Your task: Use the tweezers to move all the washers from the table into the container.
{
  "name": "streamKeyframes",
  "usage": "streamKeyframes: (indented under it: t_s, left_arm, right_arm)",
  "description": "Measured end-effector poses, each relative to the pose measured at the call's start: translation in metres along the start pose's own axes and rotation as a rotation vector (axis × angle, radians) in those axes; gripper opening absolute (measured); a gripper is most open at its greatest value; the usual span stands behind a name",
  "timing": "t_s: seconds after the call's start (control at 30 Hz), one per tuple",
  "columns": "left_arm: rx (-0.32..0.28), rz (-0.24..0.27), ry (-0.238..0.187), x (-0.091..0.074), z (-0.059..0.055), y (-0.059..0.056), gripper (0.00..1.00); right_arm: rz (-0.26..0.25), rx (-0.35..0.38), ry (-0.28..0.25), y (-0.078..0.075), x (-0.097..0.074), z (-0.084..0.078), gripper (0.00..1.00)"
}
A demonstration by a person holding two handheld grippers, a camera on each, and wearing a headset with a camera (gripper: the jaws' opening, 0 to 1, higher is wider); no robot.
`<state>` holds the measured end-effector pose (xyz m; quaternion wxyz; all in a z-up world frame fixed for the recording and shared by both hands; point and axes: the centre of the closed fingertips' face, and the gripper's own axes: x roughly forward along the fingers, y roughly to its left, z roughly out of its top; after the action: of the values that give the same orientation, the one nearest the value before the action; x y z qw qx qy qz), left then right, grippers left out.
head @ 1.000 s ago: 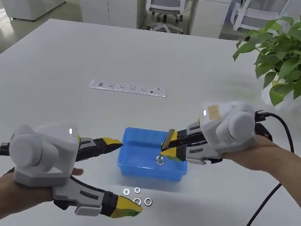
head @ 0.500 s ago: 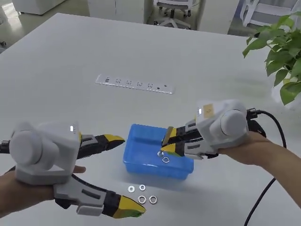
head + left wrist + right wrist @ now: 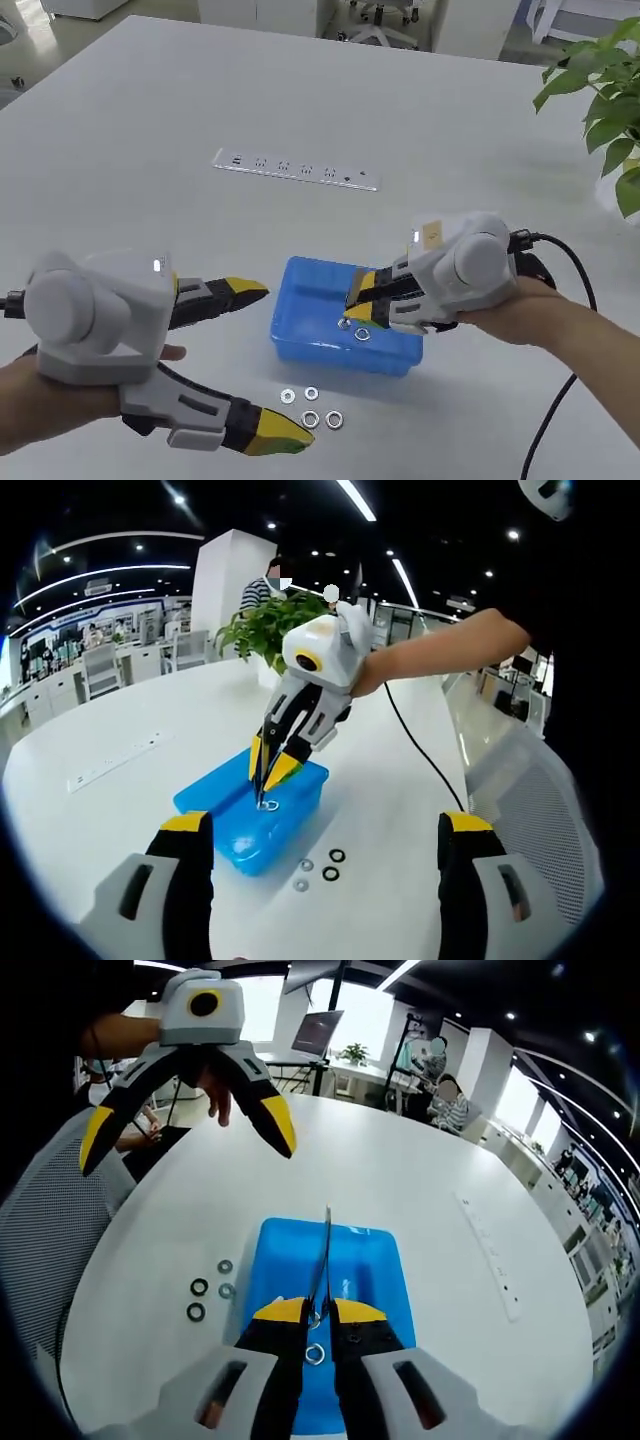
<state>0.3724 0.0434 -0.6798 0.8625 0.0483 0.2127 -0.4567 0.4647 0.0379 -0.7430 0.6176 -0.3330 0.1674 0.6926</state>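
Right gripper (image 3: pixel 362 300) (image 3: pixel 320 1312) (image 3: pixel 270 770) has its jaws pinched nearly together on the tweezers (image 3: pixel 357 288) (image 3: pixel 322 1260) (image 3: pixel 262 780), which it holds above the blue container (image 3: pixel 300 268) (image 3: pixel 370 1250) (image 3: pixel 215 790). The lower end of the tweezers points down into the container. Two washers show inside, one (image 3: pixel 345 323) (image 3: pixel 268 804) right at that end and another (image 3: pixel 362 335) just beside it; I cannot tell whether the tweezers grip the first. A black cable (image 3: pixel 560 400) trails from this gripper toward the near edge of the desk (image 3: pixel 150 120).

Left gripper (image 3: pixel 275 365) (image 3: pixel 325 825) (image 3: pixel 188 1135) is spread wide and holds nothing. It hovers near the desk's near edge, with its jaws pointing toward the container.

Four washers (image 3: pixel 311 408) (image 3: pixel 318 870) (image 3: pixel 212 1288) lie loose on the desk just in front of the container's near wall, close together.

Beyond the container, toward the far edge, lies a white power strip (image 3: pixel 296 170) (image 3: pixel 110 765) (image 3: pixel 490 1250). A green plant (image 3: pixel 610 90) (image 3: pixel 270 630) stands at the desk's far right corner.
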Motion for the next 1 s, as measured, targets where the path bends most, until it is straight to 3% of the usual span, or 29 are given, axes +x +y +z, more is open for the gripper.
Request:
streamKeyframes:
  t_s: [0.37,0.77,0.93,1.0]
  left_arm:
    - [-0.008,0.005,0.003,0.002,-0.001,0.005,0.98]
    - [0.012,0.029,-0.013,0.01,0.004,0.022,0.86]
    - [0.03,0.026,0.007,0.015,0.001,0.028,0.79]
    - [0.078,0.043,0.027,0.017,0.0,0.034,0.72]
  right_arm:
    - [0.019,-0.001,0.025,0.0,0.012,-0.012,0.1]
    - [0.023,0.012,0.026,0.0,0.015,-0.019,0.1]
    - [0.024,0.009,0.023,0.0,0.016,-0.019,0.1]
    - [0.024,0.01,0.021,0.0,0.016,-0.019,0.1]
